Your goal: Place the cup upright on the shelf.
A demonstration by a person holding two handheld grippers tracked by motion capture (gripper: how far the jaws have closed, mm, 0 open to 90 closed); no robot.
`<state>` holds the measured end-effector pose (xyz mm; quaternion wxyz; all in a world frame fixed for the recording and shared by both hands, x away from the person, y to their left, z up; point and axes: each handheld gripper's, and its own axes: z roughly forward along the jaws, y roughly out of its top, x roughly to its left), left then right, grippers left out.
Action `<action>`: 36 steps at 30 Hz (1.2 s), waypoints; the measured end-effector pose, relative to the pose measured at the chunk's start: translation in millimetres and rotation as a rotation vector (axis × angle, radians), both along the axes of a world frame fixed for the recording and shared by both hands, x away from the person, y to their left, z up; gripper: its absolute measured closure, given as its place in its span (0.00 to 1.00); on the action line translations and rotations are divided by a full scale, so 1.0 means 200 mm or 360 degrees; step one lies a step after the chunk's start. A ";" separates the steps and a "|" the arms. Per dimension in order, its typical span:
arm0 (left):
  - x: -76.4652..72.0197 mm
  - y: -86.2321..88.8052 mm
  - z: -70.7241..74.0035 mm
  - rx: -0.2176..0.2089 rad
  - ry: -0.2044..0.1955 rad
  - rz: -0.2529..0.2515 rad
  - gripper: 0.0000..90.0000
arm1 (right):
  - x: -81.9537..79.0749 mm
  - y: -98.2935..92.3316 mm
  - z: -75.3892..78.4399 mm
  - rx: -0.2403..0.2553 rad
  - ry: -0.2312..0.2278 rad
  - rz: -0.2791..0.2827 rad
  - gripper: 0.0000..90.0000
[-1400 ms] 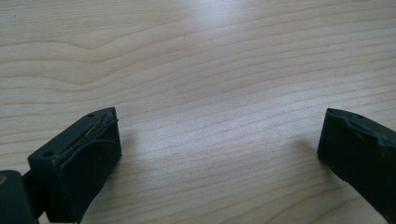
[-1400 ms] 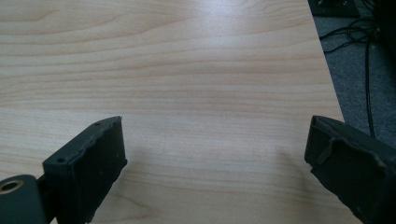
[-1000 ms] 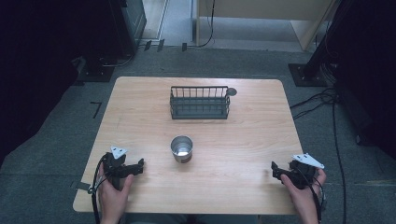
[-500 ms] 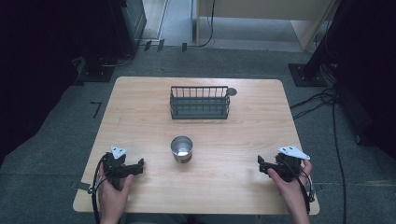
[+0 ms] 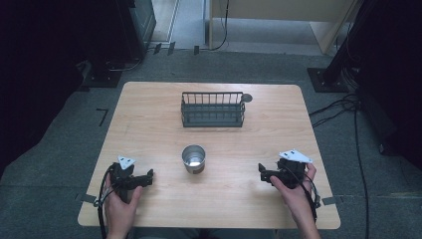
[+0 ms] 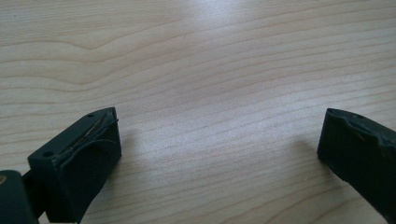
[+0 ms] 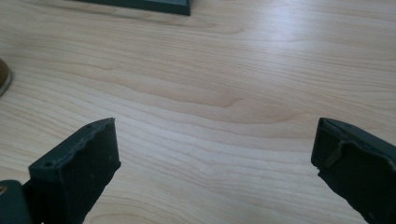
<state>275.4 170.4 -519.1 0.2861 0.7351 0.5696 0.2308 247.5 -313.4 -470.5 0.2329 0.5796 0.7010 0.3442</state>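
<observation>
A shiny metal cup point(image 5: 193, 158) stands upright in the middle of the wooden table point(image 5: 149, 129). Behind it sits a dark wire basket point(image 5: 212, 109), with nothing visible inside. My left gripper point(image 5: 148, 175) rests near the front left edge, pointing toward the cup; its jaws are open over bare wood point(image 6: 217, 154). To the right of the cup, my right gripper point(image 5: 263, 174) points left toward it. Its jaws point(image 7: 215, 158) have just been opening and stand wide with nothing between them. The cup's rim point(image 7: 3, 77) and the basket's base point(image 7: 140, 4) show at the edges of the right gripper view.
A small dark disc point(image 5: 247, 98) lies beside the basket's right end. Grey carpet surrounds the table, with cables point(image 5: 343, 107) and dark stands on the floor to the right and at the back left.
My right gripper has moved left, inward from the table's right edge toward the cup, rising slightly. The left gripper, cup and basket have stayed put.
</observation>
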 end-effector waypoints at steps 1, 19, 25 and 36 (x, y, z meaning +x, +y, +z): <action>0.00 0.00 0.00 0.0000 0.0000 0.0000 0.00 | 0.00 0.01 0.00 0.0000 0.0004 0.0008 0.01; 0.00 0.00 0.00 0.0000 0.0000 0.0000 0.00 | 0.07 0.26 -0.01 0.0016 0.0023 0.0156 0.01; 0.00 0.00 0.00 0.0000 -0.0001 0.0000 0.00 | 0.08 0.32 -0.01 0.0020 0.0021 0.0201 0.01; 0.00 0.00 0.00 0.0000 0.0000 0.0000 0.00 | 0.10 0.41 0.01 0.0027 0.0016 0.0256 0.01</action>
